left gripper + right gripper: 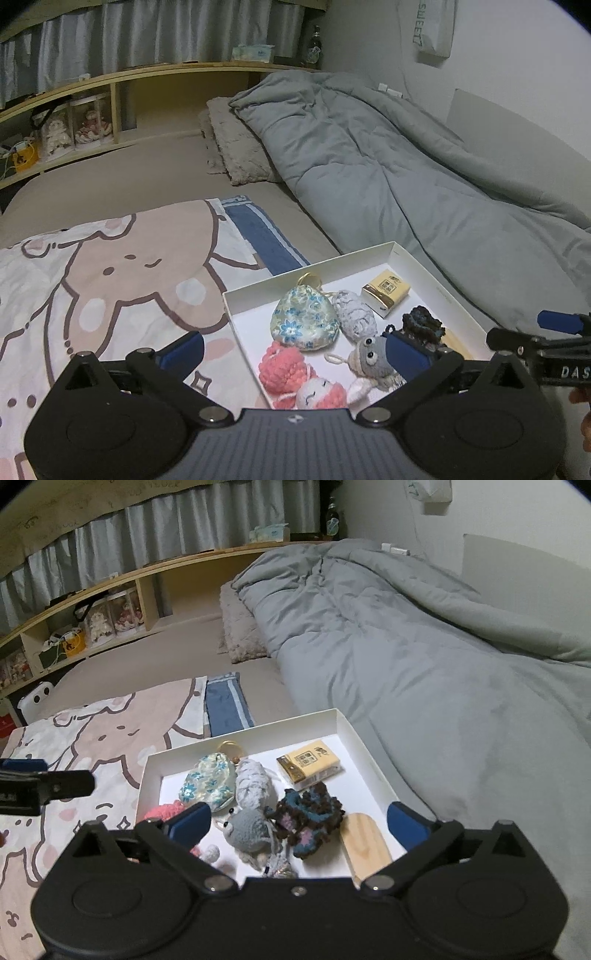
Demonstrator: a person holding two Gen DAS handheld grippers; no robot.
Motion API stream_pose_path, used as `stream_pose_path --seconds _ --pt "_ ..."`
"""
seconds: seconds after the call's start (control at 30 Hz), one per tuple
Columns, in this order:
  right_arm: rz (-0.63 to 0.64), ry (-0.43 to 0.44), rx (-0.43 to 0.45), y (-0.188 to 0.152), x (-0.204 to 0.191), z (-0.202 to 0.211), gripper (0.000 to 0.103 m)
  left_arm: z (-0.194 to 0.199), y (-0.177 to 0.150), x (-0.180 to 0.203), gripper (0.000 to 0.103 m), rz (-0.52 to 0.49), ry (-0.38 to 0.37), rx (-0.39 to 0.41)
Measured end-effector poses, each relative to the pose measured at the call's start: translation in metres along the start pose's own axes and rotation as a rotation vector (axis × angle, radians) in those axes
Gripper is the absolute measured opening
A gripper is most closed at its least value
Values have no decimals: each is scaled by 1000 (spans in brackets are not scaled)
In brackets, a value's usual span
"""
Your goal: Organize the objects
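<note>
A white shallow box point(317, 264) point(243, 734) lies on the bed. It holds a floral pouch point(304, 319) point(208, 779), a grey-white knitted piece point(352, 314) point(253, 782), a yellow tissue pack point(386, 291) point(310, 766), a dark crochet piece point(421, 323) point(308, 818), a grey crochet creature point(369, 356) point(247, 829), pink crochet toys point(284, 367) point(162, 810) and a wooden piece point(365, 843). My left gripper point(295, 352) is open above the box's near left part. My right gripper point(299, 821) is open above the box's near edge. Both are empty.
A cartoon-print cloth point(110, 277) point(92, 731) lies left of the box, with a folded blue towel point(264, 238) point(225, 705) behind. A grey duvet point(388, 166) point(406, 646) fills the right side. A wooden shelf headboard point(110, 107) stands at the back.
</note>
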State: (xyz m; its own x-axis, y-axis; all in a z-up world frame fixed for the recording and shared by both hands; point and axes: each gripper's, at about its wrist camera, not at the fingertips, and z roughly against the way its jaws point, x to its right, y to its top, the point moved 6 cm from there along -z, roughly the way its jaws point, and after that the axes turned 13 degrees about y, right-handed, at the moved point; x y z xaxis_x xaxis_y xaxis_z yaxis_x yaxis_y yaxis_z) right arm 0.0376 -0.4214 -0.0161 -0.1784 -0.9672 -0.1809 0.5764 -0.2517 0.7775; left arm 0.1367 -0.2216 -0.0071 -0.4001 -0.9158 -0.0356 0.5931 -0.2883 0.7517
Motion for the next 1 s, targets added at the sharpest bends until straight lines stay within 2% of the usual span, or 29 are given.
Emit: stream_pose_path --seconds 0.1,0.33,1.0 --pt "-23 -22 20 -2 4 9 103 13 -6 -4 103 10 6 7" --pt "-58 6 48 -10 4 32 103 40 -18 -11 103 4 22 30" --pt "49 33 44 -44 -31 73 103 89 -60 -26 103 -29 89 62"
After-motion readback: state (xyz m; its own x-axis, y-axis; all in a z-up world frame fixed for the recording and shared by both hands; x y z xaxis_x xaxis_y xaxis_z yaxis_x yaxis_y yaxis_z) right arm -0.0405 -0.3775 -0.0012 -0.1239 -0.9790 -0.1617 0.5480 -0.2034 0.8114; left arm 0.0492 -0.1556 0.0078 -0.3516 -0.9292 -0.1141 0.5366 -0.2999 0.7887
